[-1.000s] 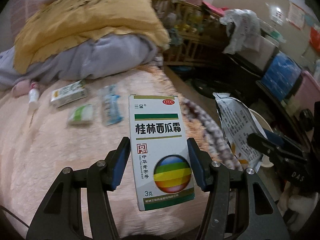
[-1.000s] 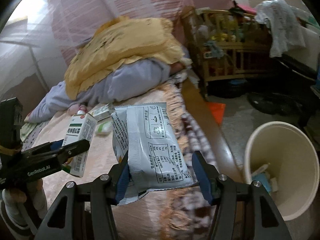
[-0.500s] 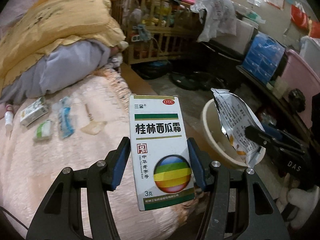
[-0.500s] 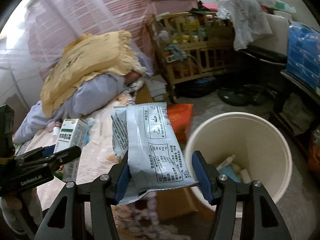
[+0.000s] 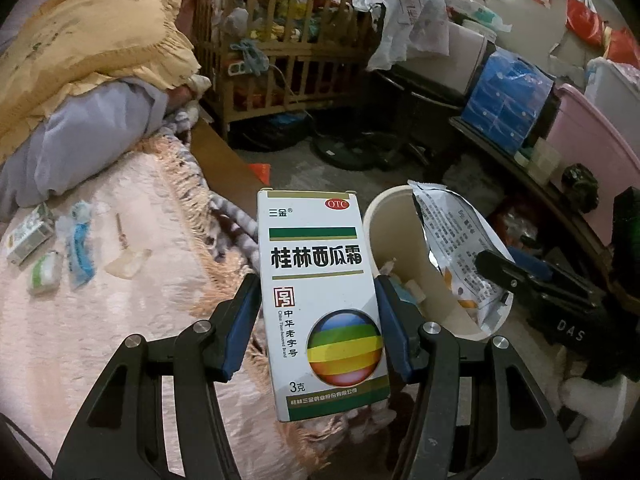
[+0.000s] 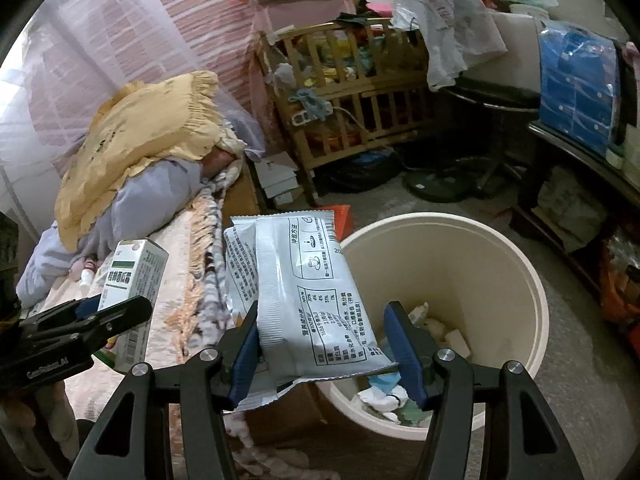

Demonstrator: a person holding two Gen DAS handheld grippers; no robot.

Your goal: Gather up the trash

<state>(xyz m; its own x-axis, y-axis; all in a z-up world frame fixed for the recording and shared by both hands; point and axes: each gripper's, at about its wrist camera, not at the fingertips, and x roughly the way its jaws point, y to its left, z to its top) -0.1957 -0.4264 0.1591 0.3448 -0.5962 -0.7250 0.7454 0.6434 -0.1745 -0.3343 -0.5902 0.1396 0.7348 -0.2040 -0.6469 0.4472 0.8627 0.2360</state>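
- The bed [image 5: 100, 320], under a pink fringed blanket, carries a yellow pillow [image 5: 84, 44] on lilac bedding.
- A cream waste bin [image 6: 516, 276] on the floor beside the bed holds scraps.
- The right gripper [image 6: 320, 344] clamps a silver foil packet [image 6: 304, 292] upright, in front of the bin's near rim.
- The left gripper [image 5: 318, 320] pinches a white medicine box [image 5: 320, 280] upright at the bed's edge.
- Small wrappers [image 5: 80, 240] lie on the blanket.

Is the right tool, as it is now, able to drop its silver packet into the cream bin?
Probably yes: the right tool holds the silver packet beside the open cream bin, with nothing visible between them.
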